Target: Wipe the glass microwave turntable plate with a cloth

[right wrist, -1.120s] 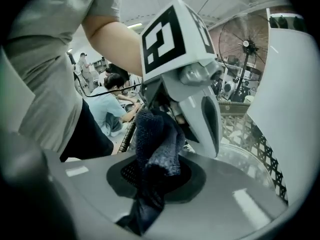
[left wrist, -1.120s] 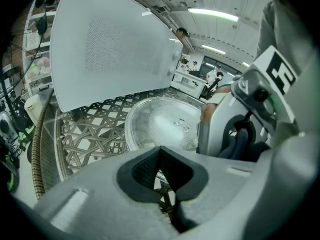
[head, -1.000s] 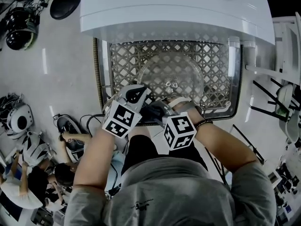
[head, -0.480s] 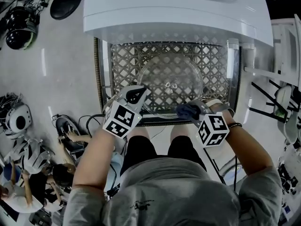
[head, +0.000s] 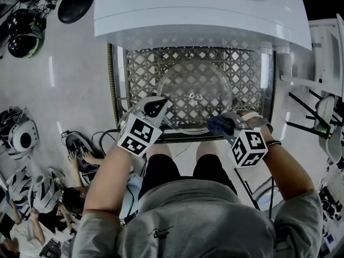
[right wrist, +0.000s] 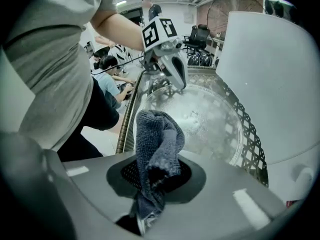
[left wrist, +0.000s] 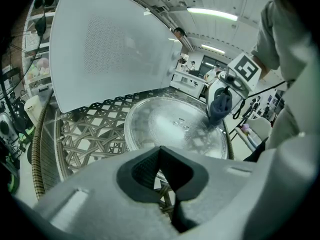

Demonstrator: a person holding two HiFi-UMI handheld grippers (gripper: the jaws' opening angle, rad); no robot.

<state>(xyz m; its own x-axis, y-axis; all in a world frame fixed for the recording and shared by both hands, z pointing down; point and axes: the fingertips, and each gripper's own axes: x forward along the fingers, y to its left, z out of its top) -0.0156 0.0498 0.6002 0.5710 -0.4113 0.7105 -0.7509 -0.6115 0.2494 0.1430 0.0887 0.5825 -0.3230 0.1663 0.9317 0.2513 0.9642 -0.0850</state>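
In the head view, your left gripper [head: 156, 108] sits at the near-left rim of the glass plate [head: 196, 93]. The plate lies flat on a wicker lattice table [head: 247, 63] below a white appliance [head: 199, 15]. Your right gripper [head: 226, 124] is at the plate's near-right rim with a dark cloth [head: 216, 126] bunched in it. Each gripper's cube carries black-and-white square markers. The small print on your shirt [head: 158, 233] is too small to read. Helmets [head: 20, 136] and cables [head: 99, 138] lie on the floor to your left.

In the left gripper view, the jaws meet tip to tip with nothing between them, over the plate's near edge. Wicker shows through the slit below the tips.

In the right gripper view, the jaws are clamped on the cloth. It stands up in a fold and hides part of the plate's near rim.
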